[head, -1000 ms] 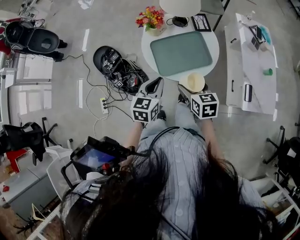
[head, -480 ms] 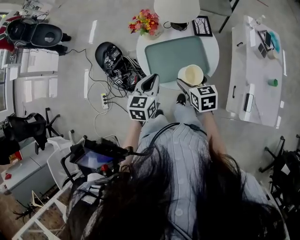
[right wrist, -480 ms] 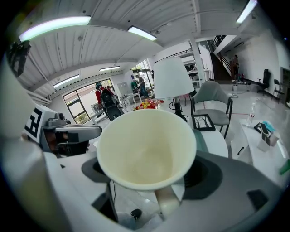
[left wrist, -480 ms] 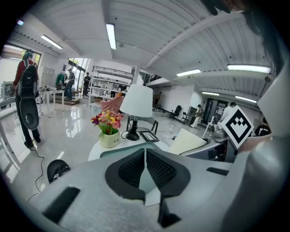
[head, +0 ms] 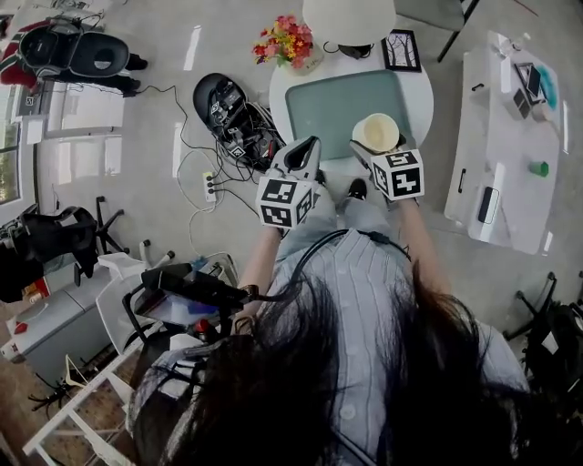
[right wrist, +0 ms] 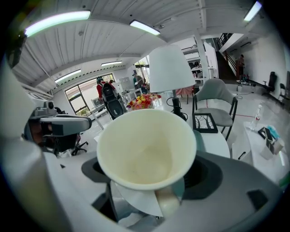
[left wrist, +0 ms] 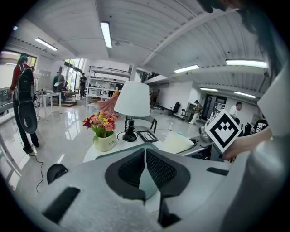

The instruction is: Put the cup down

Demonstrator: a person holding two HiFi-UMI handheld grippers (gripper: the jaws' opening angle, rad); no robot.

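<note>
A cream cup with a handle hangs over the near right corner of the green tray on the round white table. My right gripper is shut on it. In the right gripper view the cup fills the space between the jaws, mouth towards the camera and handle low. My left gripper is held just left of it, off the table's near edge, shut with nothing between its pads. The left gripper view shows the cup to the right.
On the table stand a vase of flowers, a white lamp and a framed picture. A cable tangle and power strip lie on the floor to the left. A white desk stands to the right.
Both grippers have moved forward towards the table. The cup has gone from the table's near edge to over the tray's near right corner.
</note>
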